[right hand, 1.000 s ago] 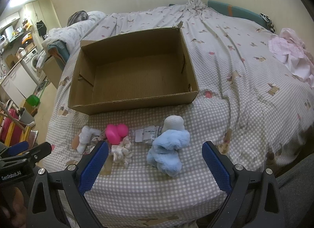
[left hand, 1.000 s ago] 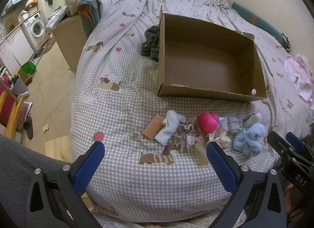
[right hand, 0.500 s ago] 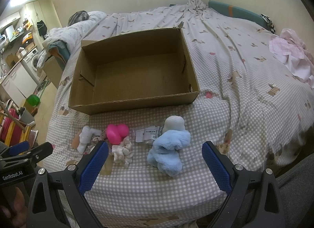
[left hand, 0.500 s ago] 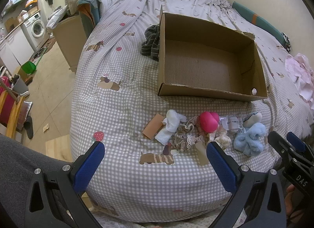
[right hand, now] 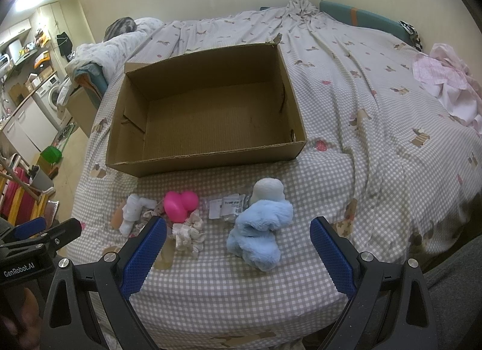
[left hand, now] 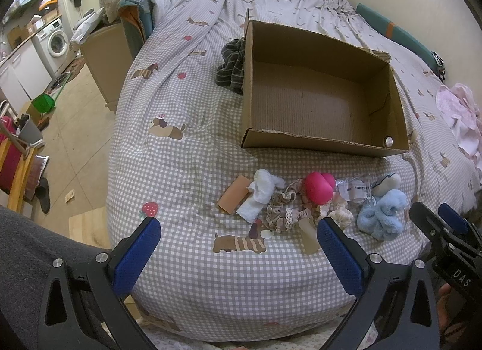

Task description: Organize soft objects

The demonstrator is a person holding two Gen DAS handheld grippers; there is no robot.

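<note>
Left gripper (left hand: 238, 247): spread wide, holding nothing, hovering over the near edge of the bed (left hand: 186, 259).
Right gripper (right hand: 238, 244): also wide and empty, hanging just short of the blue plush (right hand: 259, 229), which sits between its fingers in the right wrist view.
Soft things: a row lies ahead of both tools — white cloth (left hand: 262, 193), beige scrunchie (left hand: 283, 211), pink ball (left hand: 319, 187), a clear packet (left hand: 352, 192), a white plush (right hand: 268, 190) touching the blue one.
Box (right hand: 208, 115): open and bare inside, beyond the row, straight ahead of the right tool.
Stage: I'd say nothing is sorted yet; the first pick has not begun.
Risk, grip: the blue plush is fluffy and lumpy, so a shallow pinch may catch only fur and let it slip.
Risk, neighbours: the items lie touching or tangled; lifting one may drag another along or flick it off the bed edge.
Risk, surface: the mattress gives, so pressing down could snag the bedcover in the fingers.
Risk, tools: the two grippers are near each other and could collide if both reach for the middle.
</note>
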